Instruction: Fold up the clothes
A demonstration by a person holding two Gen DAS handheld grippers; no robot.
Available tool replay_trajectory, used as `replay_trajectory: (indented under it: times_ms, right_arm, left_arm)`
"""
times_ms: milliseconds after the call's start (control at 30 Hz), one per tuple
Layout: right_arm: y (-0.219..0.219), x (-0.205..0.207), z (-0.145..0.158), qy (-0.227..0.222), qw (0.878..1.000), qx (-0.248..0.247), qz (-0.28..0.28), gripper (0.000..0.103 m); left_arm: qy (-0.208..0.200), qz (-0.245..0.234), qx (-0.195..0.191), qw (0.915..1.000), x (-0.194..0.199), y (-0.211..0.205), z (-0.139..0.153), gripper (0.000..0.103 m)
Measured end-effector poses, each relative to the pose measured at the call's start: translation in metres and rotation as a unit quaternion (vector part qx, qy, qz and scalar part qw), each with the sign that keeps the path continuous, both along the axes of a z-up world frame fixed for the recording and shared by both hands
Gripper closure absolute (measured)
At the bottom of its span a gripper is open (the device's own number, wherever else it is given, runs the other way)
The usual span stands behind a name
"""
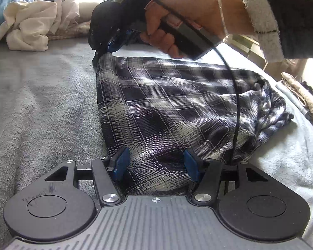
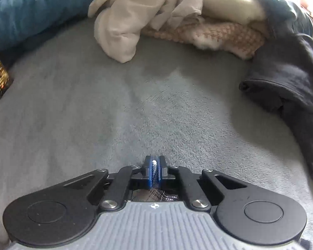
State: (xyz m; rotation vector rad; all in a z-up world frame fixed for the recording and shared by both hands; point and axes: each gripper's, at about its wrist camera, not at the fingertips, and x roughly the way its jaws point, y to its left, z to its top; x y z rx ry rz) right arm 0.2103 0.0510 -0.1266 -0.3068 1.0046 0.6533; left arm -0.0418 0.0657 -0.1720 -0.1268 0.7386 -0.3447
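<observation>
A dark blue and white plaid woven garment (image 1: 166, 108) lies on a grey fleecy bed cover (image 1: 41, 104). The left gripper (image 1: 155, 163) has its jaws spread apart, the cloth's near edge between the blue pads (image 1: 121, 164). The right gripper (image 2: 155, 171), held in a person's hand (image 1: 177, 20), has its jaws clenched on the garment's far corner. A crumpled cream cloth heap (image 2: 127, 20) and a dark grey folded garment (image 2: 285, 87) lie beyond.

The grey blanket (image 2: 135, 108) lies bare ahead of the right gripper (image 2: 154, 171), giving open room. Far off, a cream heap (image 2: 123, 27) and knit cloth (image 2: 225, 37) block the way; a dark garment (image 2: 289, 87) closes the right side, a blue cover (image 2: 31, 8) the far left.
</observation>
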Motion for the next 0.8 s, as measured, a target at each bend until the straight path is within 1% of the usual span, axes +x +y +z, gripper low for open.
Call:
replay_trajectory:
  times_ms: [133,167,267,333,400,467,533,600,667,733,800]
  right_arm:
    - [-0.034,0.005,0.021,0.003,0.997,0.07,-0.028,0.094]
    - [-0.044,0.007,0.028,0.004,0.995,0.089,-0.035,0.089]
    - [-0.077,0.008,0.048,0.007,0.988,0.141,-0.055,0.082]
    - [-0.114,0.001,0.069,0.011,0.983,0.172,-0.068,0.081]
    - [-0.156,-0.011,0.089,0.006,0.978,0.192,-0.083,0.081]
    - [-0.199,-0.025,0.109,-0.003,0.973,0.207,-0.098,0.08]
    - [-0.244,-0.047,0.121,-0.013,0.969,0.217,-0.114,0.079]
    - [-0.285,-0.073,0.125,-0.025,0.966,0.224,-0.129,0.079]
    - [-0.316,-0.097,0.12,-0.031,0.963,0.227,-0.143,0.079]
    - [-0.335,-0.116,0.106,-0.031,0.964,0.217,-0.153,0.079]
    - [-0.343,-0.13,0.086,-0.036,0.969,0.184,-0.163,0.079]
  left_arm:
    - [0.001,0.001,0.001,1.0,0.002,-0.003,0.001,0.045]
    - [0.002,0.001,0.001,1.0,0.002,-0.003,0.001,0.045]
    - [0.007,0.0,-0.005,1.0,0.004,-0.001,0.003,0.045]
    - [0.011,0.002,-0.014,0.9998,0.006,0.001,0.005,0.045]
    - [0.011,0.008,-0.024,0.9996,0.005,0.008,0.009,0.045]
    - [0.002,0.018,-0.029,0.9994,0.001,0.015,0.015,0.045]
    - [-0.012,0.033,-0.026,0.999,-0.002,0.022,0.022,0.045]
    - [-0.024,0.044,-0.019,0.9985,-0.004,0.026,0.03,0.045]
    - [-0.037,0.043,-0.011,0.9983,-0.003,0.025,0.04,0.044]
    - [-0.045,0.019,0.003,0.9988,0.001,0.013,0.047,0.044]
    - [-0.056,-0.014,0.02,0.9981,0.005,-0.006,0.051,0.045]
